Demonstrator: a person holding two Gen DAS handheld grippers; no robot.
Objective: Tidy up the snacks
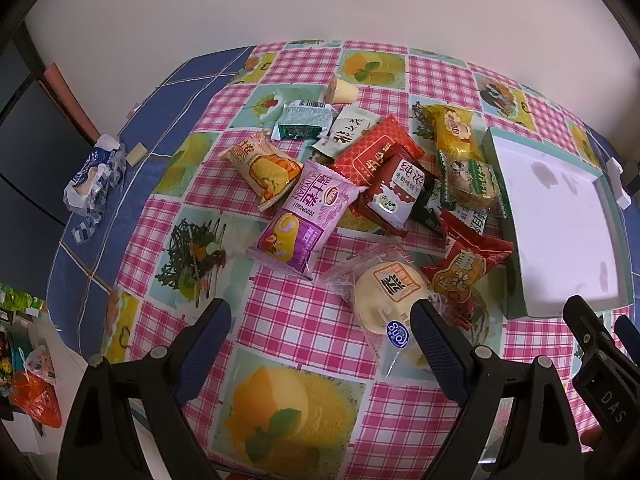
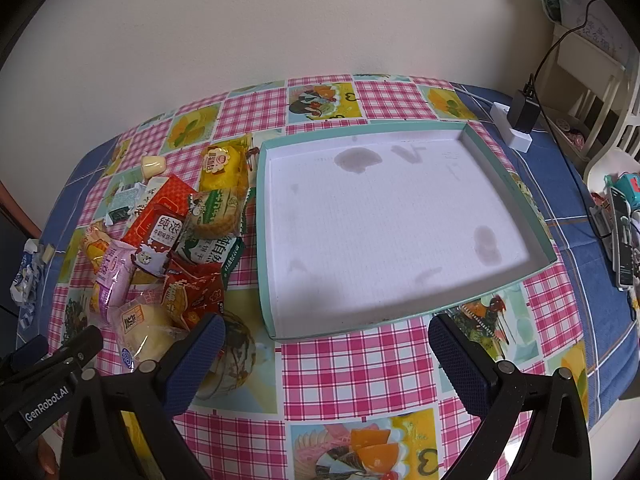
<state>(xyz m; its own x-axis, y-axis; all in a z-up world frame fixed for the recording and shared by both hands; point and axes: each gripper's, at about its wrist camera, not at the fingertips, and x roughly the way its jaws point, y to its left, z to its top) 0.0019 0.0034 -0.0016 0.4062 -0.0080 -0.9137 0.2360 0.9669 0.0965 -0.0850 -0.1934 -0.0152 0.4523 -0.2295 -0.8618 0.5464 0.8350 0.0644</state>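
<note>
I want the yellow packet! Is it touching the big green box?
Apart. The right wrist view shows a strip of tablecloth between the yellow packet and the green box wall.

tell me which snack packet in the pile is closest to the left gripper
The clear-wrapped pale round bun: it lies at the pile's near edge, right by the left gripper and one of its fingertips. The coloured packets all lie farther back.

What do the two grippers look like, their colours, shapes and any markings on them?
Both are alike: a black plastic frame with triangular arms, silver pivot pins, and two fingers faced with dark blue textured pads. The left gripper and the right gripper each show the other at the picture's edge, where white lettering reads "DAS" and "GenRobot.AI". No cables or sleeves are visible.
</note>
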